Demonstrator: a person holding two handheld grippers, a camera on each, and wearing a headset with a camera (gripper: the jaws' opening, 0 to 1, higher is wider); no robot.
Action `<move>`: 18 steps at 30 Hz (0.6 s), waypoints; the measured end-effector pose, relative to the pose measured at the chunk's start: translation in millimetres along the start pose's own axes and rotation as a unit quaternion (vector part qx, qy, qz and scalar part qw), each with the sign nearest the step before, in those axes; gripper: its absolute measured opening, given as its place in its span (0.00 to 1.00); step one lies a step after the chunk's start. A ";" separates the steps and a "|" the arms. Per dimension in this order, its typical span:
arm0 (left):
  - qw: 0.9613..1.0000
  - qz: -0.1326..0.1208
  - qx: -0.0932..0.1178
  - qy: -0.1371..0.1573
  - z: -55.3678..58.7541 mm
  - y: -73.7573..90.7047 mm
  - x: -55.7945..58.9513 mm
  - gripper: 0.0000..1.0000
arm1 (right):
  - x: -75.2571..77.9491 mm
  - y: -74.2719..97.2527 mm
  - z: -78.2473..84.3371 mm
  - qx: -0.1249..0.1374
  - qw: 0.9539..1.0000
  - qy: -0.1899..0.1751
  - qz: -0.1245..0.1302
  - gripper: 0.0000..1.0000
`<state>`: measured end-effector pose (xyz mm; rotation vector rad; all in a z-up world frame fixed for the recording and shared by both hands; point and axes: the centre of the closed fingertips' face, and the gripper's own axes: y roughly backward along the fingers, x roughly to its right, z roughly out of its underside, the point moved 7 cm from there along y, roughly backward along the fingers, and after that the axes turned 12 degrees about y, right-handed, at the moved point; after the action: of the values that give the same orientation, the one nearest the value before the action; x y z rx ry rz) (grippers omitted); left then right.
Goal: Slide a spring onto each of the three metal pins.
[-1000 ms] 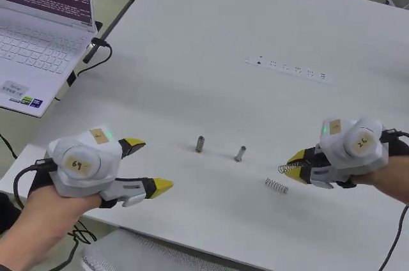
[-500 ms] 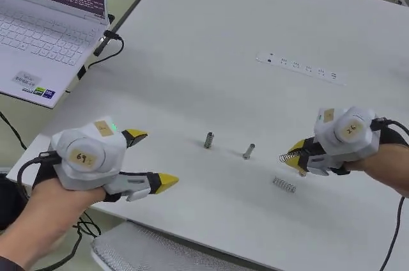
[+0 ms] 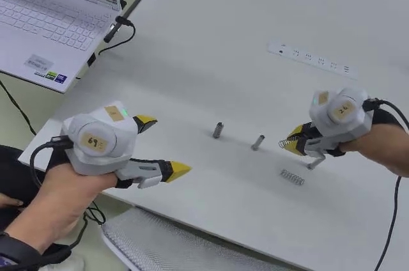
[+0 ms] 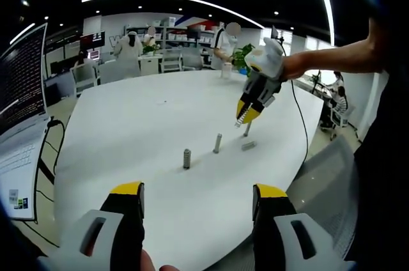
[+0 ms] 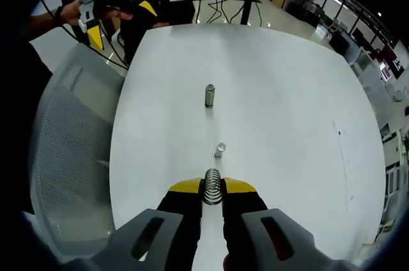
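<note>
Right gripper [image 3: 291, 145] is seen clenched on a spring [image 3: 284, 144], its coils pinched between the yellow tips and pointing forward past them, raised above the tabletop [image 3: 211, 47] toward its near edge. A bare pin [image 3: 257, 142] is noted upright just ahead of that spring; a second pin [image 3: 218, 130], apparently ringed with coils, stands beyond it. A loose spring [image 3: 292, 178] lies flat nearer the near edge. Left gripper [image 3: 165, 144] is held spread wide with nothing gripped, at the near edge, well apart from both pins.
</note>
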<state>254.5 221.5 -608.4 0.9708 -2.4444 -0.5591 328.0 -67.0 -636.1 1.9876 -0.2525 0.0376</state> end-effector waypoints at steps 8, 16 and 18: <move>1.000 0.001 0.001 0.002 -0.3 -0.9 -1.3 0.65 | 7.6 -10.8 -3.3 -0.008 1.000 0.007 -0.009 0.09; 1.000 -0.002 0.002 0.006 0.3 0.2 -4.5 0.65 | 12.0 -15.0 -9.3 -0.012 1.000 0.015 -0.012 0.09; 1.000 -0.002 0.002 0.007 0.7 0.2 -4.7 0.65 | 13.1 -16.9 -10.7 -0.014 1.000 0.017 -0.013 0.09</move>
<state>257.1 225.1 -610.0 0.9775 -2.4331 -0.5487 345.1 -52.7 -644.9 1.9610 -0.2038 0.0517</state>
